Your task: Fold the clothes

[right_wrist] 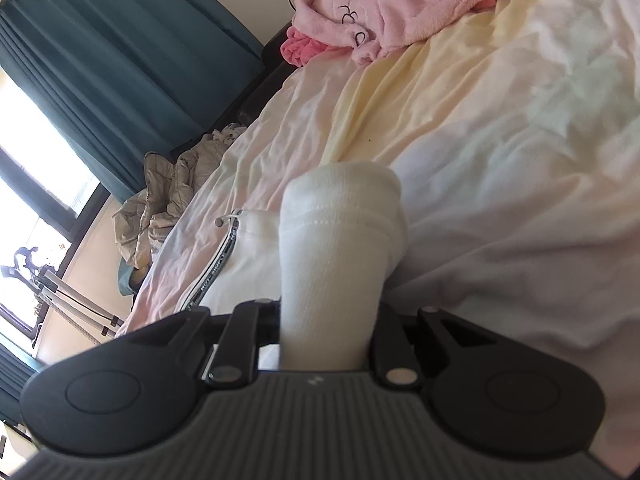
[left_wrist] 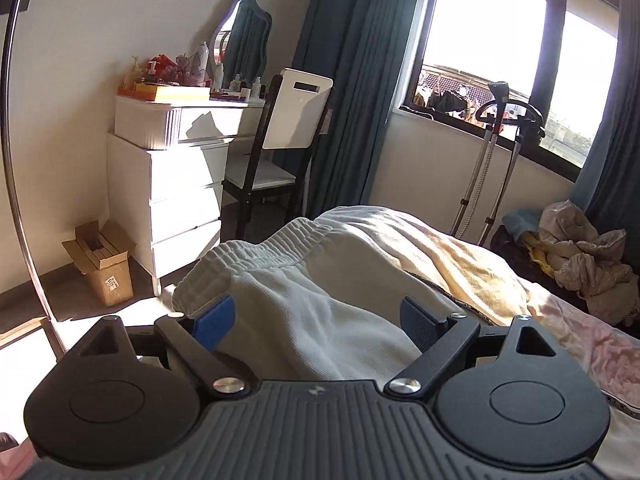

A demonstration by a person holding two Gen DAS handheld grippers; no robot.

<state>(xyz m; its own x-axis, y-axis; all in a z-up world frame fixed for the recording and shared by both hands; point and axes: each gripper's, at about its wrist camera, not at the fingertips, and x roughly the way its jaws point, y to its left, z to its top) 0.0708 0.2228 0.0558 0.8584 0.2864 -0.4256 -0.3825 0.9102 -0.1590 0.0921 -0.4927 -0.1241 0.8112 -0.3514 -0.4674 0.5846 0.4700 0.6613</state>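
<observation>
A white knit garment (left_wrist: 320, 300) with a ribbed waistband (left_wrist: 256, 256) lies on the bed. My left gripper (left_wrist: 318, 316) is open, its blue pads (left_wrist: 214, 316) spread wide either side of the cloth just below the waistband. In the right wrist view my right gripper (right_wrist: 328, 320) is shut on a bunched ribbed end of the same white garment (right_wrist: 340, 240), which stands up between the jaws and hides the pads. A zip with a black printed tape (right_wrist: 218, 264) runs along the garment at the left.
The bed has a pale yellow and pink sheet (right_wrist: 480, 120). A pink fleece garment (right_wrist: 392, 12) lies at the far end. A beige jacket (left_wrist: 584, 256) lies heaped beside the bed. A white dresser (left_wrist: 176, 184), a chair (left_wrist: 280, 144) and a garment steamer stand (left_wrist: 500, 152) are beyond.
</observation>
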